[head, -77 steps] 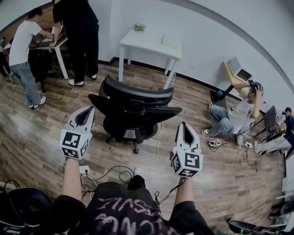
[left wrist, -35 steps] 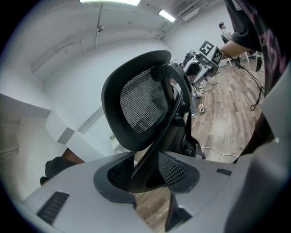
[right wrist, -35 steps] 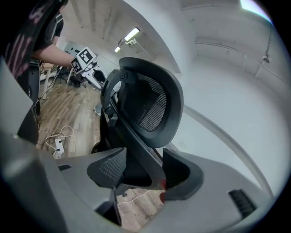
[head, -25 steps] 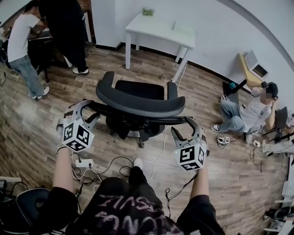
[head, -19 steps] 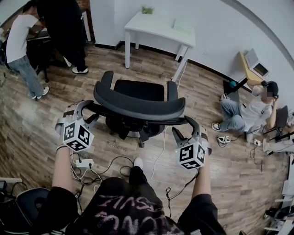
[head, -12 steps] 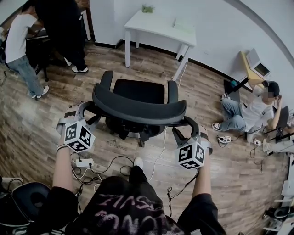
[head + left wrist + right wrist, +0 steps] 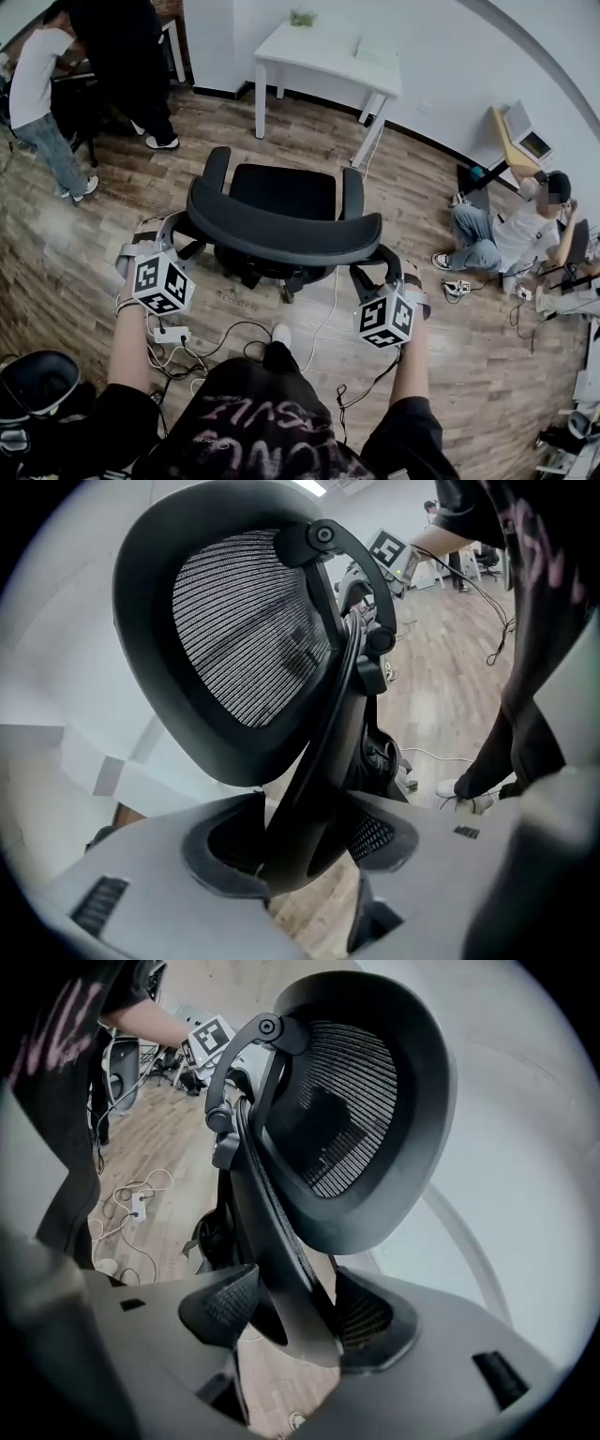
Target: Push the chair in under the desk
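A black mesh office chair (image 7: 281,187) stands on the wood floor, its back toward me and its seat facing the white desk (image 7: 319,52) by the far wall. My left gripper (image 7: 178,234) is at the left end of the chair's back frame (image 7: 319,752). Its jaws are opening, and the frame still fills the gap between the pads (image 7: 305,841). My right gripper (image 7: 377,265) is at the right end, and the frame (image 7: 272,1232) sits pressed between its pads (image 7: 291,1312). Open floor lies between chair and desk.
Two people (image 7: 42,84) stand at another table at the back left. A person (image 7: 497,234) sits on the floor at the right among gear. Cables and a power strip (image 7: 173,333) lie at my feet. Another black chair (image 7: 33,384) is at the lower left.
Three seconds ago both grippers hung free, short of the chair. Since one second ago they have stayed on the back frame, and the chair has barely shifted in view.
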Demonstrator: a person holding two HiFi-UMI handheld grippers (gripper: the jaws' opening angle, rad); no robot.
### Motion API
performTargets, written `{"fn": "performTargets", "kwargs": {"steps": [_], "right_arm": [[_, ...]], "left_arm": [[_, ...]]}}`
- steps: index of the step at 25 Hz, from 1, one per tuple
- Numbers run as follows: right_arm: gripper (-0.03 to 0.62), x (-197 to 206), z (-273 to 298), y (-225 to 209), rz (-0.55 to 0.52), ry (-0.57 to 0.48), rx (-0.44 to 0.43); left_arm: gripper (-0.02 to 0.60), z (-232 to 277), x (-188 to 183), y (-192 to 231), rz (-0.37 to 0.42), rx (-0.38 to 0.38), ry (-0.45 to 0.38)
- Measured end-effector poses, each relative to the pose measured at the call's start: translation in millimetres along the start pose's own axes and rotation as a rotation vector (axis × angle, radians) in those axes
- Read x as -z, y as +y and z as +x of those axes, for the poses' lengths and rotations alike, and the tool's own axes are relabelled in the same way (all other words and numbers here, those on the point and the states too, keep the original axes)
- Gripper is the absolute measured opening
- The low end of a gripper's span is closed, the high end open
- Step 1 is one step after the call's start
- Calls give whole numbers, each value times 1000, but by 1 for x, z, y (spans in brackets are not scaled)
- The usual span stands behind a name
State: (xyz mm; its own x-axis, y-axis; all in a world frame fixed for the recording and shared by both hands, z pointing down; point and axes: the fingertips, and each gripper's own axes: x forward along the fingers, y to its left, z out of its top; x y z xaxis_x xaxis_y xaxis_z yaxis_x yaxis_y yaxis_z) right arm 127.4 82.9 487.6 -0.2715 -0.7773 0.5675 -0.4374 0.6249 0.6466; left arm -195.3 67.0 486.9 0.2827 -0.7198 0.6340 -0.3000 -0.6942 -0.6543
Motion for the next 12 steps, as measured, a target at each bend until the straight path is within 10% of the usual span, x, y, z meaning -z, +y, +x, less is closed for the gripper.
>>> {"fn": "performTargets", "kwargs": {"steps": [12], "right_arm": [[261, 2, 4, 3, 4, 21, -23]], "left_arm": [[252, 6, 4, -1, -9, 25, -21]]}}
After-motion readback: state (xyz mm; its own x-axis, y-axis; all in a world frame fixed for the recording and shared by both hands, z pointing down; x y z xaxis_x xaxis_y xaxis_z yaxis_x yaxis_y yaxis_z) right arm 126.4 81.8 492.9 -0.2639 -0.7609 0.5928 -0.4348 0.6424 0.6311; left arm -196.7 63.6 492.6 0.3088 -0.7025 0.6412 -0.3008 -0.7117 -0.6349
